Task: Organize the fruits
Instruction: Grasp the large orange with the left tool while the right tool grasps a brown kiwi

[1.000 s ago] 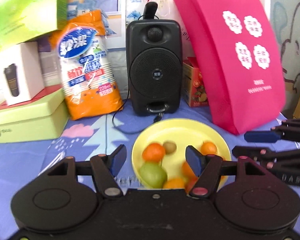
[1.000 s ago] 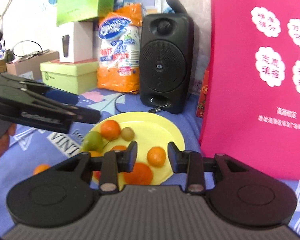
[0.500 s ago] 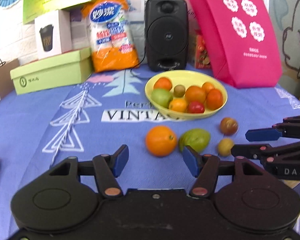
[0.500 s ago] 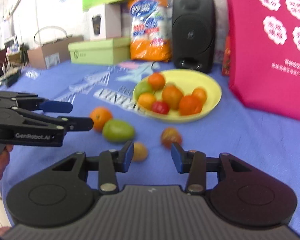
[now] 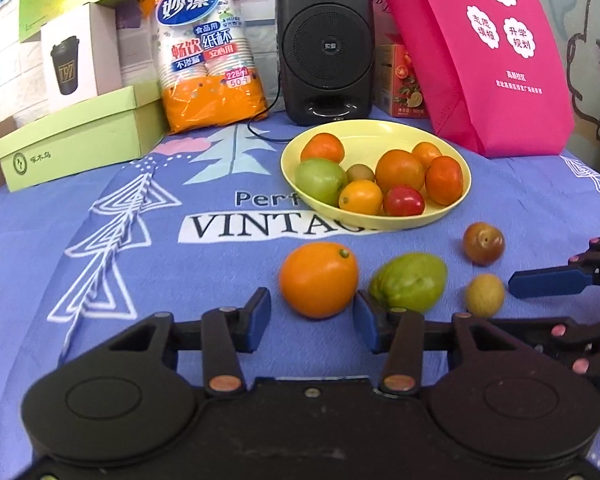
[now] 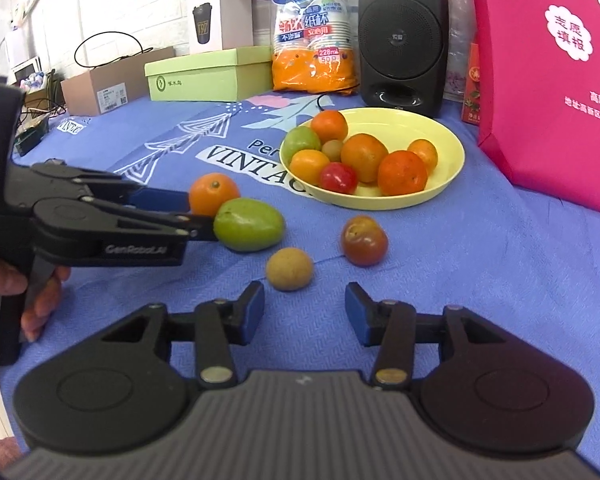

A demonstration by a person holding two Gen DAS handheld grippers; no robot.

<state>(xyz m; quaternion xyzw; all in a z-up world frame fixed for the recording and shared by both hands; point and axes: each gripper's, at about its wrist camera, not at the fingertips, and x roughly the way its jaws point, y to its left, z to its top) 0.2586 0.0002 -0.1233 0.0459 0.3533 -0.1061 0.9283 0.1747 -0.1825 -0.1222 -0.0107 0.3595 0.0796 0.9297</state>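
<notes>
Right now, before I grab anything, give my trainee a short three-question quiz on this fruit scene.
1. True or false: the left gripper is shut on the orange.
2. How many fruits lie on the cloth outside the yellow bowl?
3. Which loose fruit lies nearest the right gripper: A) green fruit, B) small brown fruit, C) reddish fruit?

Key: 1 false, its jaws stand open; 2 four; 3 B.
</notes>
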